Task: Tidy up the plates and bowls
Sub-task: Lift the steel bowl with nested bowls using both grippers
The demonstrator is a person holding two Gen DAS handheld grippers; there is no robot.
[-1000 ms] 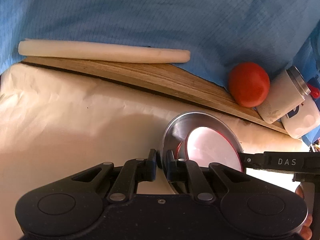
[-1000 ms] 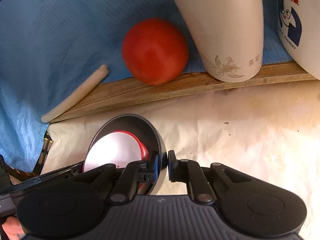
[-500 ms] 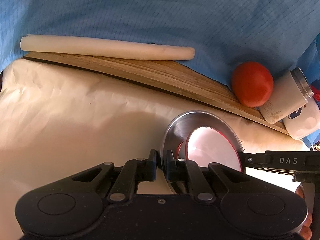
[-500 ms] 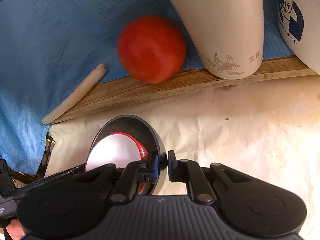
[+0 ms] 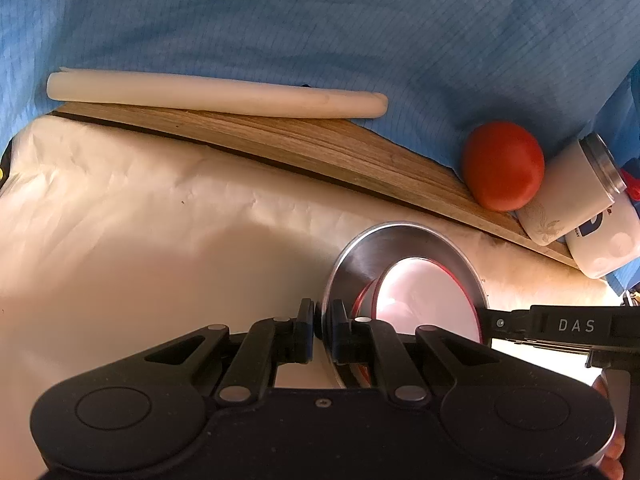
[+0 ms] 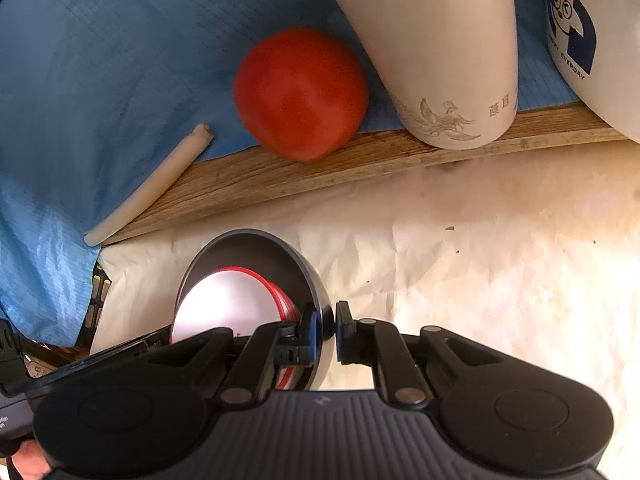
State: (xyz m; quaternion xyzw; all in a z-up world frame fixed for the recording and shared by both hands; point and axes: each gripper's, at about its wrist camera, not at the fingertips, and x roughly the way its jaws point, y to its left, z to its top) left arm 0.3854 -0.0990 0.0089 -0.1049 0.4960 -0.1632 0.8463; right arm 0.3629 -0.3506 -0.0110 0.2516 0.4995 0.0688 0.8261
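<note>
Both grippers are clamping the same steel bowl point(image 5: 368, 256) by opposite sides of its rim. Left gripper point(image 5: 322, 320) is pinching the rim edge between nearly closed fingers; right gripper point(image 6: 326, 320) is doing the same on the far side, its arm labelled DAS showing at the right of the left wrist view. Bowl is sitting tilted over the cream paper sheet point(image 5: 140, 240); can't tell if it's touching the sheet. Red-rimmed white plate point(image 5: 424, 300) is nesting inside the bowl, leaning against its inner wall.

Behind the sheet, a wooden board point(image 6: 320, 168) is running along the edge of the blue cloth point(image 5: 320, 32). Tomato point(image 6: 300, 92) is resting at the board's edge, just beside a beige tumbler point(image 6: 436, 48); white mug point(image 6: 592, 36) with blue print is standing next to that. Pale rolled stick point(image 5: 216, 94) is lying along the board's other end, well apart from the tomato
</note>
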